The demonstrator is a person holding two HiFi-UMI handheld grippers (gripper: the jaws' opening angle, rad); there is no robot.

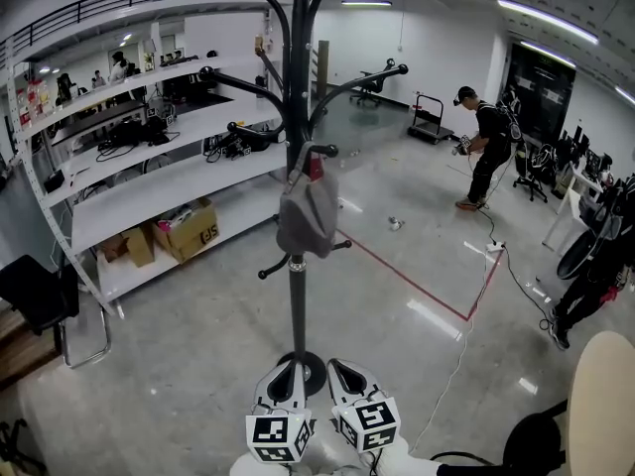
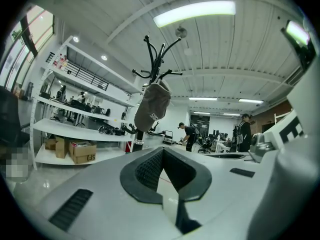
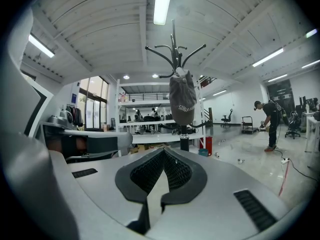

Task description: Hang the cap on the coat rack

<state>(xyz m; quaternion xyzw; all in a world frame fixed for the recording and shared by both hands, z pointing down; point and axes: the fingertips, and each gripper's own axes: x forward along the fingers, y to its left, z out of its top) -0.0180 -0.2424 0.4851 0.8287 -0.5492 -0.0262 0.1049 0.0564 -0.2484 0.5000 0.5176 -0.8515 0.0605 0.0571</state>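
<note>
Head view: black metal coat rack [image 1: 297, 117] stands dead centre on the glossy grey floor [image 1: 198, 345]. Grey fabric cap [image 1: 307, 216] hangs from a mid-height hook, against the pole. Left gripper [image 1: 288, 373] and right gripper [image 1: 345, 375] sit side by side at 6 o'clock of the rack base, well apart from the cap. White shelving [image 1: 149, 157] at 9 o'clock.

Left gripper view: fingers [image 2: 147, 169] together, nothing between them. Cap at 12 o'clock beyond the tips, on the rack.

Right gripper view: fingers [image 3: 177, 171] together, empty. Cap at 12 o'clock, hanging down the pole.
</note>
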